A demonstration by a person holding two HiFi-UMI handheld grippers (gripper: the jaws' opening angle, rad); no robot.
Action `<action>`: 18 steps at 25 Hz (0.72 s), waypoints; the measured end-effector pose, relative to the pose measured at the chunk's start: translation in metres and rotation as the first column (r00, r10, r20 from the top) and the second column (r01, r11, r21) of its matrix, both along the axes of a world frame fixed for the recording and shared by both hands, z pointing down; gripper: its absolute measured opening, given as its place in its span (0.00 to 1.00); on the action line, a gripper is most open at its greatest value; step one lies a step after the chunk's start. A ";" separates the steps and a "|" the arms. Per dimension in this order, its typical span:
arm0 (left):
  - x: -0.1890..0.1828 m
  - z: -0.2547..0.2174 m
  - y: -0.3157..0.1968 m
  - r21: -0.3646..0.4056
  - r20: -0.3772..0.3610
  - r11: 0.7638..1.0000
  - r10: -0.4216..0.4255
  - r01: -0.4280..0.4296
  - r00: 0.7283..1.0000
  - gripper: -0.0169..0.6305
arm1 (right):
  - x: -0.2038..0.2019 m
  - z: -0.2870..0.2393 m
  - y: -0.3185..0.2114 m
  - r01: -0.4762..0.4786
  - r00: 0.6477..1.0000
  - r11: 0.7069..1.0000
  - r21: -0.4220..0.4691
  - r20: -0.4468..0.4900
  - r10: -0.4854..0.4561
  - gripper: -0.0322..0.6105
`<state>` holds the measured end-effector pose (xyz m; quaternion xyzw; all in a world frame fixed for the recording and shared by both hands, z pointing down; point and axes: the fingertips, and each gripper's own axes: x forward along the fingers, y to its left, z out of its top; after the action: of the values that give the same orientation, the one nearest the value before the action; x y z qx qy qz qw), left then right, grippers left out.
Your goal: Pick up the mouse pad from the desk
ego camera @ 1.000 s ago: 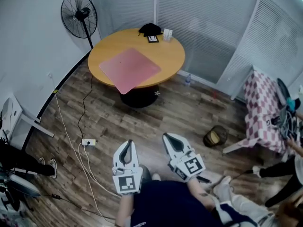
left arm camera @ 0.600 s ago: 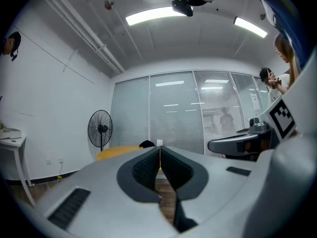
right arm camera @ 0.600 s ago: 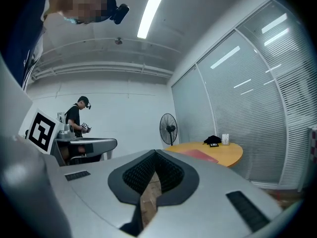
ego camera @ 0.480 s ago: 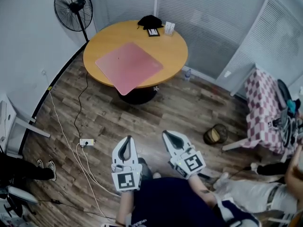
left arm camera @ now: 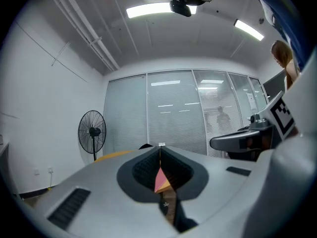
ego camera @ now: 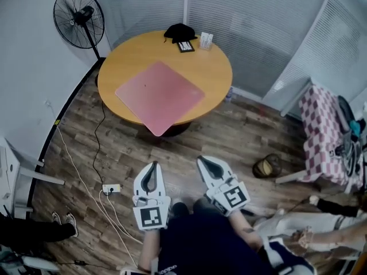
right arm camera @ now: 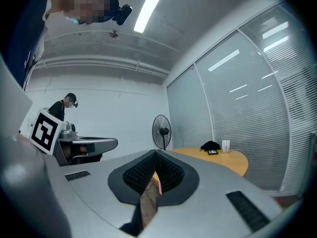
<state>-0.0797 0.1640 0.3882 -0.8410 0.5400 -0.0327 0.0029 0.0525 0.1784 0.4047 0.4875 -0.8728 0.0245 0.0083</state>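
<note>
A pink square mouse pad (ego camera: 159,94) lies on a round wooden table (ego camera: 213,72), one corner hanging over the near edge. My left gripper (ego camera: 152,166) and right gripper (ego camera: 205,162) are held level side by side over the wooden floor, well short of the table. Both are shut with nothing between the jaws. In the left gripper view the jaws of the left gripper (left arm camera: 160,148) meet, and a sliver of the mouse pad (left arm camera: 160,180) shows in the notch below them. In the right gripper view the right gripper (right arm camera: 155,153) points past the table (right arm camera: 220,158).
A standing fan (ego camera: 79,17) is left of the table. A black bundle (ego camera: 179,32), a small dark device (ego camera: 185,46) and a white box (ego camera: 206,40) sit at the table's far side. A power strip (ego camera: 112,188) with cables, a brown bag (ego camera: 268,166) and a checkered chair (ego camera: 324,133) stand around.
The table and mouse pad have grown larger and come nearer in the head view. Both grippers have moved with me toward the table and stayed shut.
</note>
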 end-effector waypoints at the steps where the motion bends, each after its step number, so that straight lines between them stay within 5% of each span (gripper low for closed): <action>1: -0.004 0.001 -0.006 -0.004 0.002 1.000 -0.001 0.001 1.000 0.03 | -0.001 0.000 -0.006 -0.008 1.000 1.000 0.000 0.001 0.008 0.05; 11: -0.019 0.021 -0.064 -0.067 -0.003 0.997 -0.038 0.038 0.999 0.03 | 0.008 0.017 -0.068 -0.070 0.997 0.995 -0.074 0.025 0.072 0.05; 18: -0.011 0.024 -0.125 -0.068 0.005 0.994 -0.081 0.081 0.997 0.03 | 0.014 0.020 -0.134 -0.014 0.999 0.998 -0.068 0.040 0.017 0.05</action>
<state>-0.0905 0.0394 0.4120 -0.8180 0.5722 -0.0522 -0.0262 0.0665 0.0441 0.4249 0.4930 -0.8676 0.0642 0.0071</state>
